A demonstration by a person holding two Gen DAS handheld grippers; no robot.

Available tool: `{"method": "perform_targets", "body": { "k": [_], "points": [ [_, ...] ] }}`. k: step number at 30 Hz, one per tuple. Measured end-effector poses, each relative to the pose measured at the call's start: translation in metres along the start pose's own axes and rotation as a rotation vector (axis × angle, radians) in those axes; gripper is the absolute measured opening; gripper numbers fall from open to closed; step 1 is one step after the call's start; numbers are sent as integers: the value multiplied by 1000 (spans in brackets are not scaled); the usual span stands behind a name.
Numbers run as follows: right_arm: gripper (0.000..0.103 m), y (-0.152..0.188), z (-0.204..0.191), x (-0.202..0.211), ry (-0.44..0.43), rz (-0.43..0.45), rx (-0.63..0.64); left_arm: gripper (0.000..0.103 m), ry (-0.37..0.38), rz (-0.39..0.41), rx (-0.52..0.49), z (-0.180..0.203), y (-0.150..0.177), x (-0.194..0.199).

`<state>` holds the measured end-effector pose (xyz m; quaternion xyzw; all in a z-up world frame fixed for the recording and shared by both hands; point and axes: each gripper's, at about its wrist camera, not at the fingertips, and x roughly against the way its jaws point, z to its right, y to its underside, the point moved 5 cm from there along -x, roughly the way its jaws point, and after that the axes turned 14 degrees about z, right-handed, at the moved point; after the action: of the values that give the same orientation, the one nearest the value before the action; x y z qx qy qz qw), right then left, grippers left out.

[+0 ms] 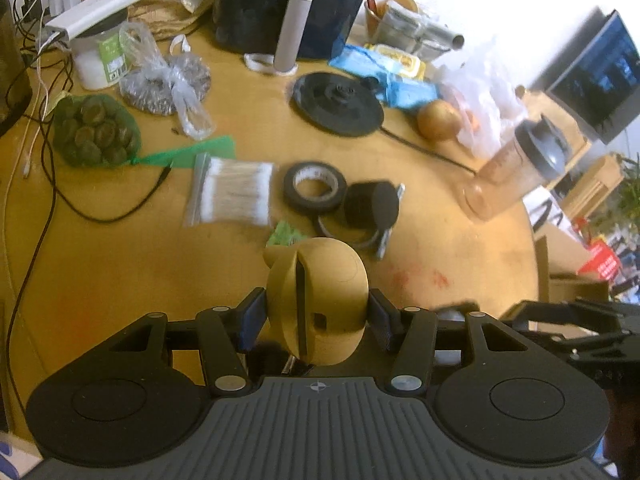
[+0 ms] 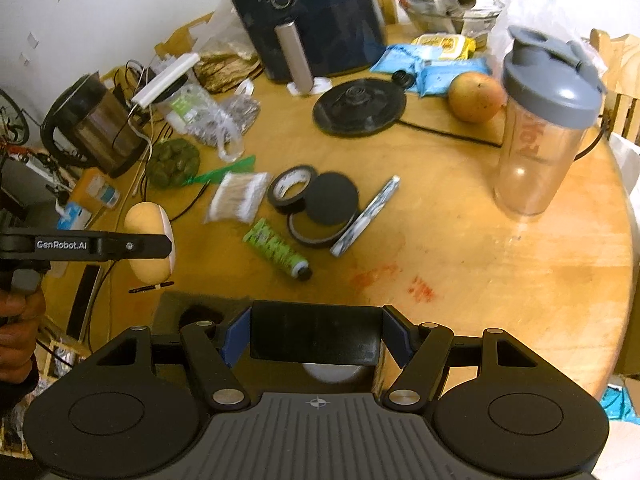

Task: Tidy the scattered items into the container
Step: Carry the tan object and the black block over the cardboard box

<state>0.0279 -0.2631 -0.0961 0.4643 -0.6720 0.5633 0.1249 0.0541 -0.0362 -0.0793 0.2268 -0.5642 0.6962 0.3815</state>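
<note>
My left gripper (image 1: 316, 312) is shut on a round wooden holder (image 1: 318, 300) and holds it above the table; it also shows in the right wrist view (image 2: 149, 248). My right gripper (image 2: 314, 338) is shut on a black box-like object (image 2: 314, 338), the container's wall as far as I can tell, with a white round thing (image 2: 332, 372) under it. On the table lie black tape rolls (image 2: 290, 188), a black round puck (image 2: 331, 198), a cotton swab bag (image 2: 238, 196), a green tube (image 2: 276, 252) and a patterned pen-like stick (image 2: 366, 216).
A shaker bottle (image 2: 544, 120) stands at the right. A dark air fryer (image 2: 304, 12), kettle base (image 2: 360, 106), orange fruit (image 2: 474, 96), kettle (image 2: 96, 128), net of green items (image 2: 174, 162), wipes packs and cables crowd the back and left.
</note>
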Motion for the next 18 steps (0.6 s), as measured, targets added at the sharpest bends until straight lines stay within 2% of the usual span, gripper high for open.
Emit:
{"method": "perform_targets", "body": {
  "k": [9,18],
  "points": [
    [71,34,-15,-6,-16,-99,9,53,8,-93,-24,0,39,6],
    [71,56,-18,-12,-1,-150,14,53,10,-180,-42,5,75,0]
  ]
}}
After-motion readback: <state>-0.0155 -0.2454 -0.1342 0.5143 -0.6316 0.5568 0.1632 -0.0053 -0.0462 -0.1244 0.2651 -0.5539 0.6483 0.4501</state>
